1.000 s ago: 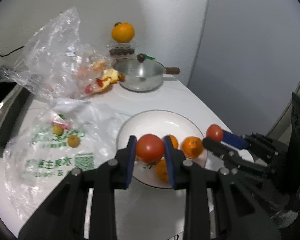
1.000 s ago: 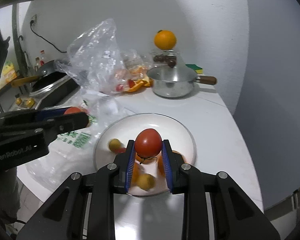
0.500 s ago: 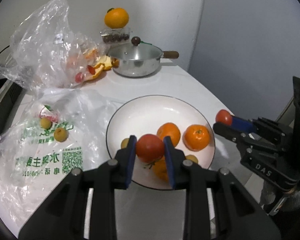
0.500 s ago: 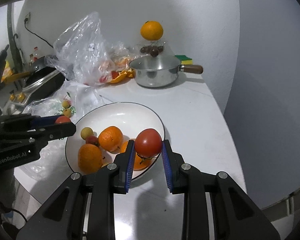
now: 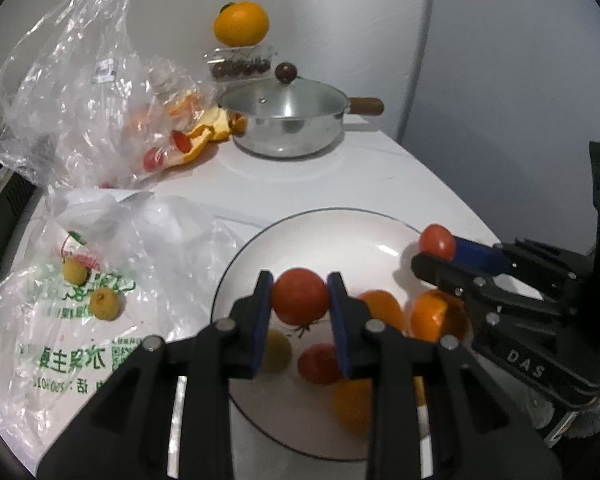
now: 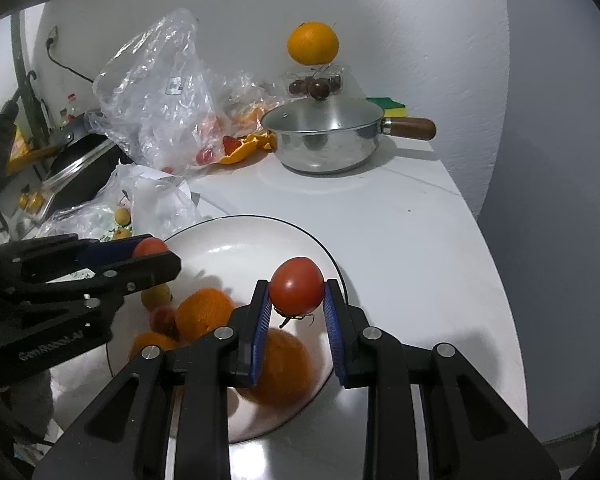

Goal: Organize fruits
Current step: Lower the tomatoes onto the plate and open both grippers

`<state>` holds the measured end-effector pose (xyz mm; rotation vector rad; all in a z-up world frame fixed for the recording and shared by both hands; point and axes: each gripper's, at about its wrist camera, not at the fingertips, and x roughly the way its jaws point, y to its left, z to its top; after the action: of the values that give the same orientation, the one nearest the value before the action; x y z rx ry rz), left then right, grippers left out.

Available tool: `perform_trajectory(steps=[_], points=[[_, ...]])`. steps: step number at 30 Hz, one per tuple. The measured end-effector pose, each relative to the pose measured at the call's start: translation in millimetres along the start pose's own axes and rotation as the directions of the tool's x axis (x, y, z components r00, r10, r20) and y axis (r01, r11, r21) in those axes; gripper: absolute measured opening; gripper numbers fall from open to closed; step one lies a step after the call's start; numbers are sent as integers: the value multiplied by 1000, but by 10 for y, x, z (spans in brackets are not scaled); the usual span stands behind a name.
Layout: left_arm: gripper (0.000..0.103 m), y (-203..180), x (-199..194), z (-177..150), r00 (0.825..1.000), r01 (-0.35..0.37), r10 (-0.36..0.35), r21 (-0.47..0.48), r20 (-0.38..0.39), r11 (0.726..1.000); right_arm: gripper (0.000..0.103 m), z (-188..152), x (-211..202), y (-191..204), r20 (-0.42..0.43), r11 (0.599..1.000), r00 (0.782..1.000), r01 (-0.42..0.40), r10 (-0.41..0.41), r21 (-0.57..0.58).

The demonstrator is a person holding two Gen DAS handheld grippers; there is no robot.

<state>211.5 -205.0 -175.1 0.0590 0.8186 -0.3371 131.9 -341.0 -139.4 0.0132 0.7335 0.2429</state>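
1. White table (image 6: 400,240), bearing everything.
2. White plate (image 5: 332,236) at the table's near edge, holding oranges (image 6: 206,312) and smaller fruit.
3. Clear bags (image 5: 72,92) left of the plate; lidded pot (image 5: 288,120) behind it.
4. Left gripper (image 5: 300,300) over the plate, pinching a red tomato (image 5: 300,296).
5. Right gripper (image 6: 296,300) above the plate's right rim, clamping another tomato (image 6: 296,288).

- You are holding a tomato (image 5: 299,296) in the left gripper (image 5: 299,300) above the plate (image 5: 324,232), beside the bags (image 5: 100,280) on its left.
- The pot (image 5: 288,124) is sitting behind the plate.
- The right gripper (image 6: 296,300) is holding another tomato (image 6: 297,289) over the plate's right side.
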Motion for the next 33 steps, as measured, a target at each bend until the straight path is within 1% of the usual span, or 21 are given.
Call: perform_trajectory(steps=[5,11,14,16,17,18,19,27,28,30,33], points=[[28,20,110,17,1000,4,-4,-12,-16,1000,28,33,151,8,-23,1000,1000,-12,11,-7],[29,55,148,45,1000,4,-5,-28,-26,1000,28,52,229,37,-40,1000,999,-23,22,-20],[35,82,123,50,1000,4,-5,-33,-26,999,28,57,250,53,-42,999,999,-24,23,-21],[36,95,106,50,1000,4,-4,-28,-24,1000,28,60,255,62,-43,1000,999,-26,25,-18],[41,94,89,47,1000,3,-3,-27,-22,1000,28,60,257,71,-43,1000,999,-26,25,-17],[48,97,70,46,1000,2,-3,-27,-18,1000,28,59,259,82,-43,1000,999,-25,24,-17],[51,105,44,45,1000,2,-3,-30,-12,1000,28,60,260,80,-44,1000,999,-25,24,-17],[54,188,-237,25,999,-5,6,-38,38,999,29,67,229,111,-33,1000,999,-7,7,-8],[54,208,-294,17,999,-6,8,-39,47,999,29,67,208,118,-29,1000,1000,-4,4,-6],[59,242,-384,5,998,-8,11,-43,61,999,29,79,159,143,-15,1000,1000,3,-3,-4],[59,294,-540,-24,996,-11,15,-45,85,999,29,104,66,195,7,1000,1000,7,-7,-4]])
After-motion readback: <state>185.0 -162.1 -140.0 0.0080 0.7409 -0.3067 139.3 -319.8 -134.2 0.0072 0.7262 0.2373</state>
